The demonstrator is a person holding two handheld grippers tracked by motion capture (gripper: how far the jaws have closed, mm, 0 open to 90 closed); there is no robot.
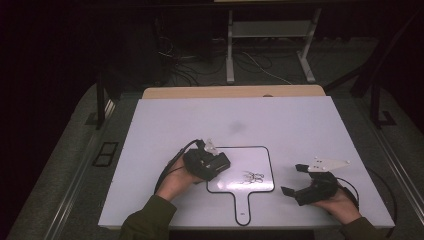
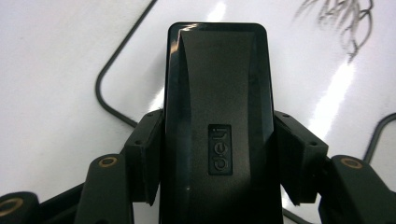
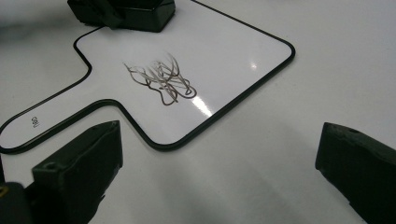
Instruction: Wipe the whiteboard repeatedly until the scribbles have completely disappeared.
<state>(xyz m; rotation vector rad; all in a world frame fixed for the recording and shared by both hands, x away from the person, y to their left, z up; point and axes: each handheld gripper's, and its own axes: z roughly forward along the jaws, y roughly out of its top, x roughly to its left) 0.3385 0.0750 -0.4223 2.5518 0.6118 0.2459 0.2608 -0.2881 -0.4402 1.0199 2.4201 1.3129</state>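
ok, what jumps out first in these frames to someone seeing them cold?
Probably the dark scribble on the small handled whiteboard lying mid-table. Next, the left gripper, over the board's left edge, clamps a black eraser block with an embossed logo. The right gripper rests to the right of the board with its jaws wide open and nothing between them.

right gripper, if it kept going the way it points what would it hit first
Most likely the small whiteboard, near its scribble, which lies straight ahead between the open tongs of the right gripper. Depth is hard to judge; bare table comes before it.
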